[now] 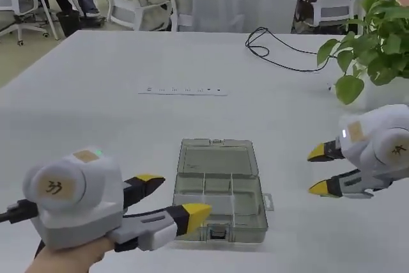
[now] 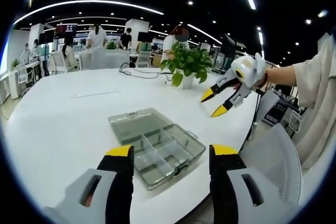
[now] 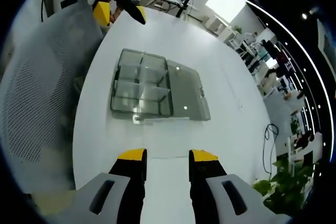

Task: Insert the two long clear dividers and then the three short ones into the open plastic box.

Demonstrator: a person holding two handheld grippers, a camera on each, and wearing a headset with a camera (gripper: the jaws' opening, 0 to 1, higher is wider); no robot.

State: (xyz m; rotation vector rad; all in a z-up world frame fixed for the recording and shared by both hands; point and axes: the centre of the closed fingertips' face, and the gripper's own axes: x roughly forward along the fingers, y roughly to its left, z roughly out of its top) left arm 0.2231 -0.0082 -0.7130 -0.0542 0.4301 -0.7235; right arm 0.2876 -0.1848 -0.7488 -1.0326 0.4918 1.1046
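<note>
Left claw [image 1: 171, 196] is held open with nothing gripped, at the near left corner of the open plastic box [image 1: 263, 212]. One yellow tip overlaps the box's front edge in the head view, and contact cannot be told. Right claw [image 1: 318, 171] is also spread open and empty, held well to the right of the box. The box is set on the white surface [image 1: 96, 94] with its lid [image 1: 217, 158] laid flat behind. Clear dividers [image 1: 217, 194] are seen inside, splitting it into compartments. A plant [image 1: 377, 43] and a black cable [image 1: 268, 46] are noted at the far right.
</note>
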